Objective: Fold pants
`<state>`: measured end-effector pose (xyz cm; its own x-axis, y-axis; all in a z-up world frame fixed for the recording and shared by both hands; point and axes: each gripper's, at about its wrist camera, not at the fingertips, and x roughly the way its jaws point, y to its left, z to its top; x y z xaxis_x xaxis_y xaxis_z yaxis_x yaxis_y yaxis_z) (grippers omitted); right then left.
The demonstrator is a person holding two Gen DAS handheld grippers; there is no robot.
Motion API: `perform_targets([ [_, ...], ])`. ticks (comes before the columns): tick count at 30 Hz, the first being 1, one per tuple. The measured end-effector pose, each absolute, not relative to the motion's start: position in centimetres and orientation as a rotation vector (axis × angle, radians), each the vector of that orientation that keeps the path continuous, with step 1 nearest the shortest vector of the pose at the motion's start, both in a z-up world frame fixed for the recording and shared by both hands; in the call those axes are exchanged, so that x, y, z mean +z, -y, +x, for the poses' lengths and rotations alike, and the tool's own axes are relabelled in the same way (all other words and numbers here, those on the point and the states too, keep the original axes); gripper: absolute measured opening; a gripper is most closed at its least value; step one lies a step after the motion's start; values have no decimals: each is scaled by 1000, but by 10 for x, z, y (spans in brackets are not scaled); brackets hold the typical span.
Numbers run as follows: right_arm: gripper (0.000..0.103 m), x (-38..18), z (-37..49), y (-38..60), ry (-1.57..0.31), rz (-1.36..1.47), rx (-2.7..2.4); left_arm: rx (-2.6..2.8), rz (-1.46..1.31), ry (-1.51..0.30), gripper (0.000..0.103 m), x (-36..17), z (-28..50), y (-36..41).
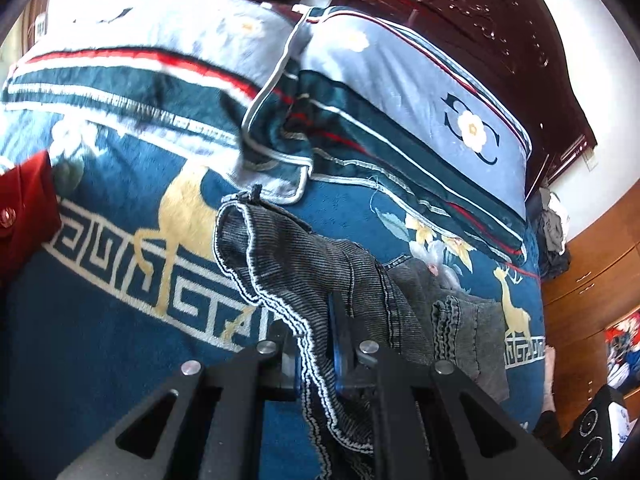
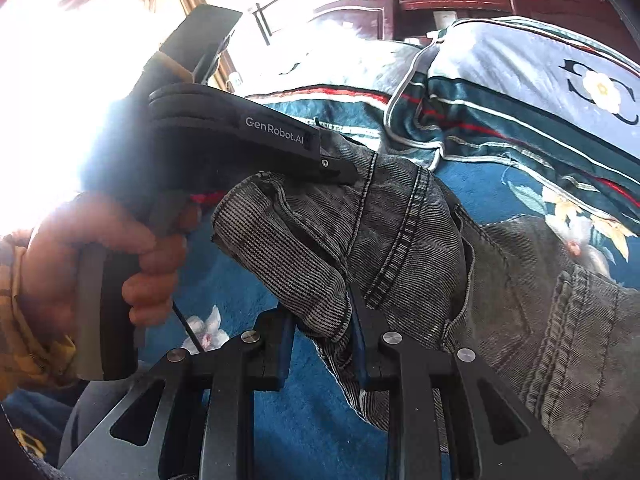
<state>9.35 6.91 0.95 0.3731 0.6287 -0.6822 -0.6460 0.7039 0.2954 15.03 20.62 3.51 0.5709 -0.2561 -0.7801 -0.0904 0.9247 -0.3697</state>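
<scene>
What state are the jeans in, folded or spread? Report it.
Neither: the grey jeans hang bunched, lifted off the blue blanket, pinched by left gripper and right gripper.

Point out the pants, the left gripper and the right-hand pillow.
pants (image 1: 288, 252), left wrist view, ribbed waistband.
left gripper (image 1: 316, 344), left wrist view, midway between its fingertips.
pillow (image 1: 432, 92), left wrist view, pale grey top face.
</scene>
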Motion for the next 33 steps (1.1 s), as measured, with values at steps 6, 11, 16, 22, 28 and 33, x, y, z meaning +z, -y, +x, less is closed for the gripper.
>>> perform_targets([
  [6, 23, 17, 87, -55, -853, -11, 794, -78, -251, -934, 11, 51, 145, -176],
  [11, 23, 23, 79, -41, -848, 2, 771, -75, -176, -905, 11, 65, 140, -153],
  [16, 23, 25, 77, -32, -854, 28, 758, -73, -147, -898, 11, 73, 136, -141],
  [22, 23, 25, 76, -30, -860, 41, 756, -61, -142, -902, 11, 77, 131, -135],
  [28, 23, 27, 75, -24, -854, 59, 749, -65, -131, -901, 11, 82, 129, -128],
  [33, 23, 29, 74, -9, -848, 93, 735, -103, -106, -895, 11, 89, 132, -109],
])
